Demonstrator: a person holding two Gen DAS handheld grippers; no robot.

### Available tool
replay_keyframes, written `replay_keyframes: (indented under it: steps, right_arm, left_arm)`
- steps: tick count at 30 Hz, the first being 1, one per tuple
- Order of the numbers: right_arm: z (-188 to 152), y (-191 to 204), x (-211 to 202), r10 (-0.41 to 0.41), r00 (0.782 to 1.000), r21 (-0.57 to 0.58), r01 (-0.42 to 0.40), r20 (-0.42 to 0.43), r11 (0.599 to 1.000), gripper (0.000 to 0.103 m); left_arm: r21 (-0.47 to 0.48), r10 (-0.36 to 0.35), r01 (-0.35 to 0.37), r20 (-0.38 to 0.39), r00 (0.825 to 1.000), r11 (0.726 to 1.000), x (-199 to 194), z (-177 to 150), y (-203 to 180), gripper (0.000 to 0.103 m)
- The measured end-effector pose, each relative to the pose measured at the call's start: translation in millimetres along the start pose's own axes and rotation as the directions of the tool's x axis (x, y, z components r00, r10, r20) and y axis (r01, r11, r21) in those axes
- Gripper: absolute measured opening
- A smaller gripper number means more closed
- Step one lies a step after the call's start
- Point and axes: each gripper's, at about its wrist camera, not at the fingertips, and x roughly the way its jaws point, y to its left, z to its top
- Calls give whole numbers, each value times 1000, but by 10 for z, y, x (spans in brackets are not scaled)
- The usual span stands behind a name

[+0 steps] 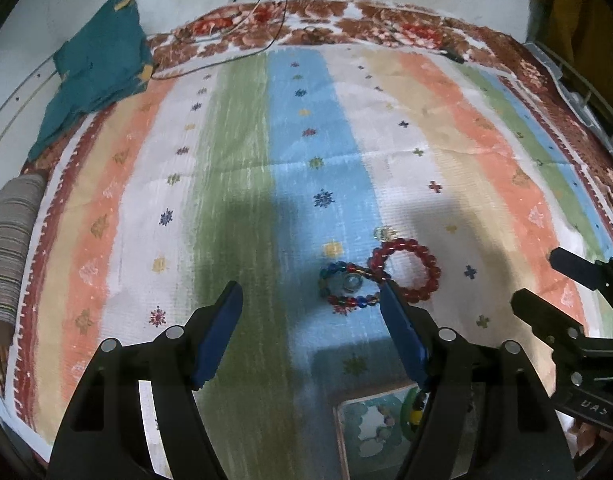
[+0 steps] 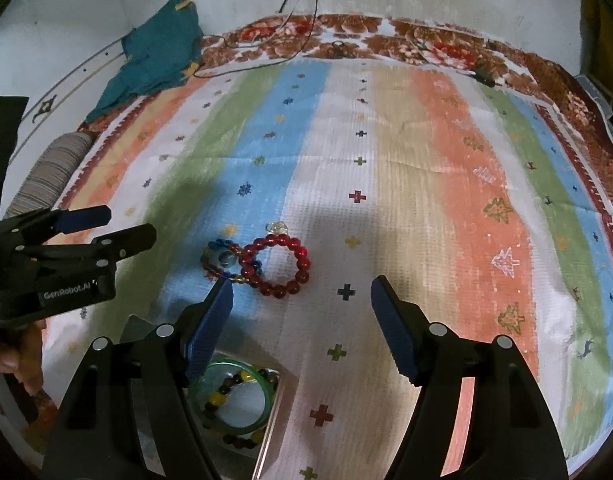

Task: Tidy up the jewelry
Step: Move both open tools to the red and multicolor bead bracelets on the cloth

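1. Two bead bracelets (image 2: 276, 266) (image 2: 222, 260) lie touching at the striped cloth's (image 2: 446, 160) centre.
2. A small ring (image 2: 277, 227) sits at twelve o'clock.
3. An open box (image 2: 234, 400) holds bangles at six o'clock.

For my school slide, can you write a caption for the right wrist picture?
Open right gripper hovers near a red bead bracelet on a striped cloth, tray of bangles below.
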Motion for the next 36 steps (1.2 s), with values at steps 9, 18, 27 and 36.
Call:
replay_keyframes:
  steps: [9, 18, 27, 36]
  right_arm:
    - [44, -27, 216, -21, 999, -14, 20, -41, 1000, 71]
    - [92, -75, 348, -34, 998, -12, 33, -61, 999, 71]
    - [134, -133, 482, -40, 996, -10, 39, -79, 999, 71]
    - [169, -127, 678, -33, 992, -27, 30, -119, 999, 71]
  left_arm:
    - [6, 1, -1, -43, 999, 1000, 203, 52, 14, 71]
    - [23, 13, -12, -65, 998, 1000, 359, 99, 13, 71]
    - [25, 15, -13, -90, 996, 1000, 495, 112, 51, 71]
    - [54, -13, 20, -125, 992, 998, 662, 120, -12, 72]
